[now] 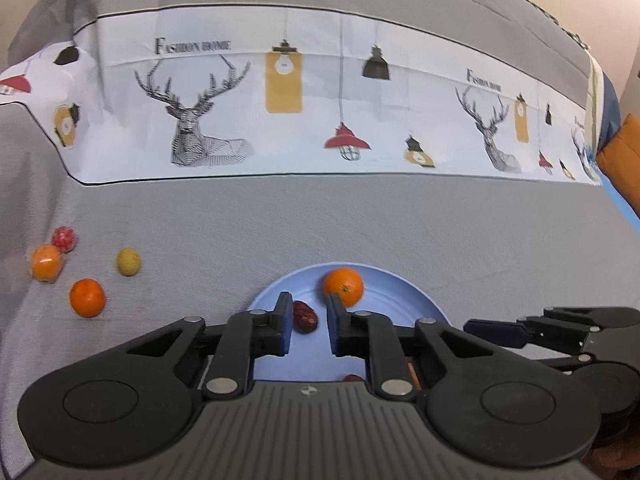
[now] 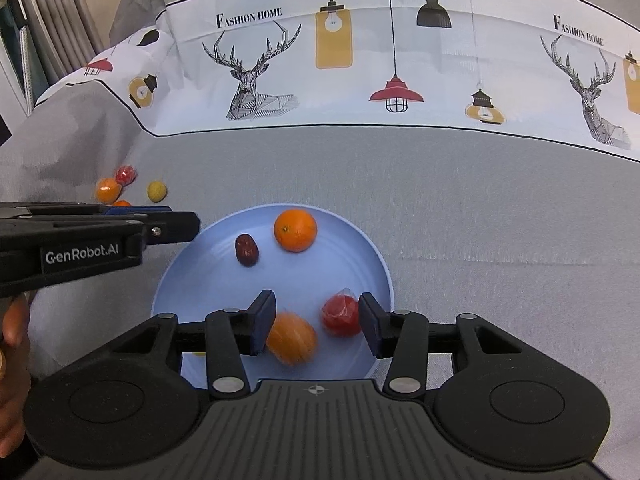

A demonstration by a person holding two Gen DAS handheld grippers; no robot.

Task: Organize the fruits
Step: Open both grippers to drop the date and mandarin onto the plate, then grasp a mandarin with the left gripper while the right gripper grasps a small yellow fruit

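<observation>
A blue plate [image 2: 376, 256] lies on grey bedding and holds an orange [image 2: 295, 230], a dark red date [image 2: 246, 250], a red wrapped fruit [image 2: 340, 316] and a blurred orange fruit [image 2: 291, 340]. My right gripper [image 2: 316, 320] hangs open over the plate's near side. The blurred fruit lies beside its left pad and the red one near its right pad, neither pinched. My left gripper [image 1: 308, 320] is shut and holds nothing; beyond its tips the date [image 1: 305, 316] and the orange [image 1: 343, 286] rest on the plate [image 1: 400, 292]. Seen from the right wrist, the left gripper [image 2: 192, 222] hovers over the plate's left edge.
Loose on the sheet to the left are a red wrapped fruit [image 1: 64, 238], an orange wrapped one [image 1: 46, 266], a yellow-green one [image 1: 128, 262] and a mandarin [image 1: 87, 297]. A white band printed with deer and lamps [image 1: 280, 112] runs behind. A hand [image 2: 12, 332] shows at the left edge.
</observation>
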